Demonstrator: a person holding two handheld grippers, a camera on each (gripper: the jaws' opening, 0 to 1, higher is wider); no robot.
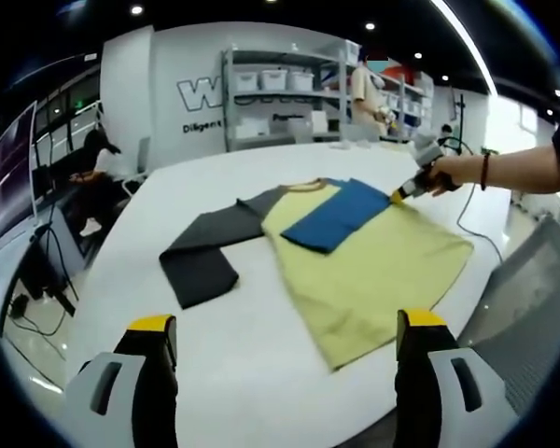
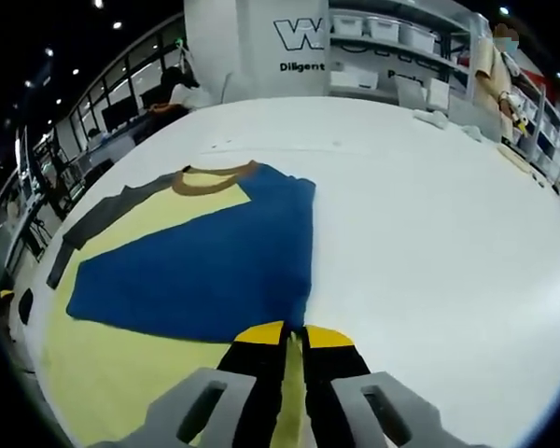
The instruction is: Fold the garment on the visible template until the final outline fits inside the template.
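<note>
Garment-folding task, early stage: the yellow long-sleeved cloth shirt (image 1: 373,271) lies flat on the white table (image 1: 252,364), blue sleeve (image 2: 205,271) folded across its chest by the right gripper (image 2: 294,338), jaws pinched on fabric; dark grey sleeve (image 1: 205,252) unfolded; left gripper (image 1: 285,327) spread, empty.
</note>
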